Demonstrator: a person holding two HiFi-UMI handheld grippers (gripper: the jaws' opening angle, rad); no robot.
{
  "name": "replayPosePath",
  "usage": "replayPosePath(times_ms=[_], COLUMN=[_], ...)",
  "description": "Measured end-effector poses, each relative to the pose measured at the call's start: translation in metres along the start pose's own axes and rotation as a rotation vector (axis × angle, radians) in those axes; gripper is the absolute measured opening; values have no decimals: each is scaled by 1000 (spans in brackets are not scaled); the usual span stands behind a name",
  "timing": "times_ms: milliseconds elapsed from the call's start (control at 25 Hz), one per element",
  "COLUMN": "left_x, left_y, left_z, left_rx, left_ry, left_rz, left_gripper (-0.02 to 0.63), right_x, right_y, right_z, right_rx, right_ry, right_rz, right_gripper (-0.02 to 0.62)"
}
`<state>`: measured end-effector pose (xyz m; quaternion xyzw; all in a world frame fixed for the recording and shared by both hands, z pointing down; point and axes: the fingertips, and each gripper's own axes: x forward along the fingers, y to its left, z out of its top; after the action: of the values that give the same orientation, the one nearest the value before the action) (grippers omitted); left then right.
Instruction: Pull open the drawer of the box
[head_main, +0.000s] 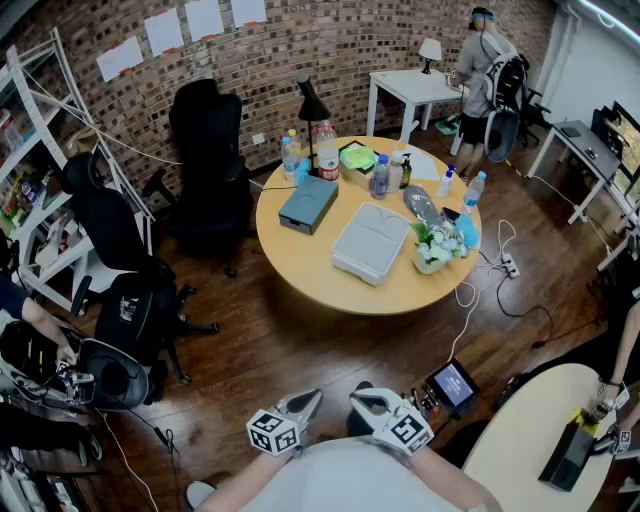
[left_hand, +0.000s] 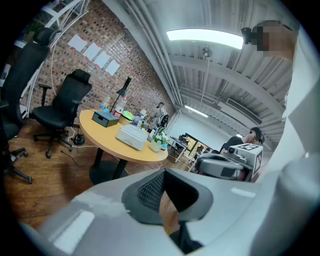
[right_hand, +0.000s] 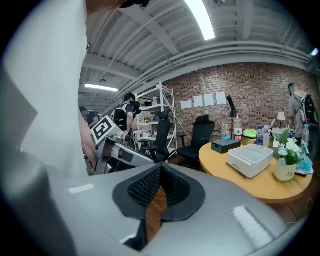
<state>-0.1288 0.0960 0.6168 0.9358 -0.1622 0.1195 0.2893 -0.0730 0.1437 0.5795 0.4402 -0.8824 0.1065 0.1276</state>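
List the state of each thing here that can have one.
Light grey plastic drawer box on the round wooden table, drawer shut.
Left gripper, jaws shut, empty.
Right gripper, jaws shut, empty.
Small black-framed screen near the right gripper, lit.

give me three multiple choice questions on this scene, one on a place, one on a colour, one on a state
1. Where is the light grey box?
A) on the floor
B) on the round table
C) on a chair

2. What colour is the table top?
A) black
B) red
C) light wood

3. How do the jaws of the left gripper stand?
A) shut, empty
B) wide open
C) shut on the box

Answers:
1 B, the head view shows the box lying mid-table.
2 C, the bare top is tan in every view.
3 A, the left gripper view shows the jaws together with nothing between them.
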Motion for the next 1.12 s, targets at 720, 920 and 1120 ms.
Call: replayPosePath(times_ms=[720,920,1120], left_x=[124,152,176], left_y=[52,57,66], left_z=[71,86,99], left_rx=[-212,-196,-166], left_ry=[27,33,27], left_rz=[55,75,115], left_gripper=[5,5,5], right_x=[3,9,9], right_y=[-156,-193,-224], right_z=[38,30,29], right_rx=[-22,-26,-18], right_ry=[-57,-34,-38], right_rz=[-43,-21,-6], right_gripper=[-5,-5,-5])
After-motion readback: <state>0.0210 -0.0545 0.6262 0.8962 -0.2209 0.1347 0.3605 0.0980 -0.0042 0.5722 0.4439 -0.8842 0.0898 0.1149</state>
